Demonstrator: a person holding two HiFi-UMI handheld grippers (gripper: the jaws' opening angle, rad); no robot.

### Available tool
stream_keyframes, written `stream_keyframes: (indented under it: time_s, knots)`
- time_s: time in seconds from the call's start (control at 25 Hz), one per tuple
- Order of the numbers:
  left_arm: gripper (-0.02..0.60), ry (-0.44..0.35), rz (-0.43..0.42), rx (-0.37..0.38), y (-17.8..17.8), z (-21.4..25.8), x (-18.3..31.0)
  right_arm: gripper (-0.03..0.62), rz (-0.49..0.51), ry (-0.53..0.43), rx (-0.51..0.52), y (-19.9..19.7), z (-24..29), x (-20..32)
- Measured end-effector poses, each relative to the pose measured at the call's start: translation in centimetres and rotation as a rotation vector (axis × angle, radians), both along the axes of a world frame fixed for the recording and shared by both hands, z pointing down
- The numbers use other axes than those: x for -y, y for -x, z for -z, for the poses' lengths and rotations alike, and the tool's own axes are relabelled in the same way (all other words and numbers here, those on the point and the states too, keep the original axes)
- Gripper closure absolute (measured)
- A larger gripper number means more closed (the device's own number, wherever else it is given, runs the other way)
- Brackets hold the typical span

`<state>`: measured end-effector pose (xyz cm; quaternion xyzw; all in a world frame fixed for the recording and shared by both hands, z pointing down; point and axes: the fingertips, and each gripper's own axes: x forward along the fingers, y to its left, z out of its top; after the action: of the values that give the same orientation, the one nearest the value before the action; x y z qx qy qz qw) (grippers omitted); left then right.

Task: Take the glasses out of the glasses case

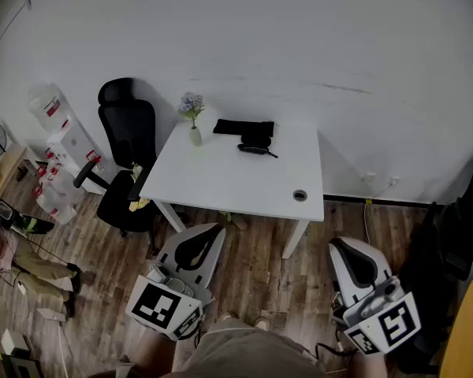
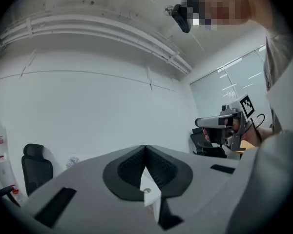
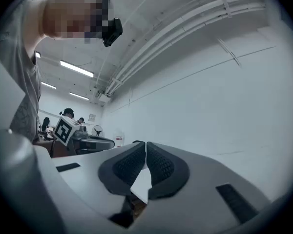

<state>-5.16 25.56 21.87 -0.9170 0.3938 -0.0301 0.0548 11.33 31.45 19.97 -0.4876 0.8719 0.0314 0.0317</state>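
At the back of the white table (image 1: 221, 181) lies a black glasses case (image 1: 243, 127). Just in front of it is a small dark object that looks like folded glasses (image 1: 255, 149). Both grippers hang low by my body, well short of the table and over the wooden floor. My left gripper (image 1: 218, 227) is shut with nothing in it; its pads meet at the tips in the left gripper view (image 2: 145, 147). The right gripper (image 1: 337, 243) is likewise shut and empty (image 3: 146, 144). Each gripper view shows only wall, ceiling and the other gripper.
A small vase with flowers (image 1: 194, 124) stands at the table's back left, and a round grommet (image 1: 299, 195) sits near its front right. A black office chair (image 1: 126, 132) stands left of the table, with boxes and clutter (image 1: 59, 156) beyond. Dark items (image 1: 457, 227) stand at right.
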Motion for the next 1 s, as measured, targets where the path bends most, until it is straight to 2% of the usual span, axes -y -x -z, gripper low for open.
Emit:
stream_keyframes:
  time_s: [0.4,0.6,0.64,0.72,1.0]
  knots:
    - [0.565,0.007,0.007,0.021,-1.7,-0.3,0.8,0.557,0.006,0.009,0.004,-1.7,-1.0,1.0]
    - [0.566,0.031,0.007,0.036,-2.5,-1.2,1.2,0.554,0.006,0.0,0.065,-2.6,-1.0,1.4]
    - [0.565,0.035,0.009,0.036,-2.6,-1.3,1.3,0.535,0.006,0.001,0.062,-2.6,-1.1,1.5]
    - [0.565,0.038,0.015,0.038,-2.5,-1.4,1.5,0.396,0.013,0.008,0.037,-2.3,-1.4,1.8]
    - [0.565,0.034,0.028,0.039,-2.5,-2.1,3.3,0.381,0.036,0.02,0.004,-2.0,-2.7,3.5]
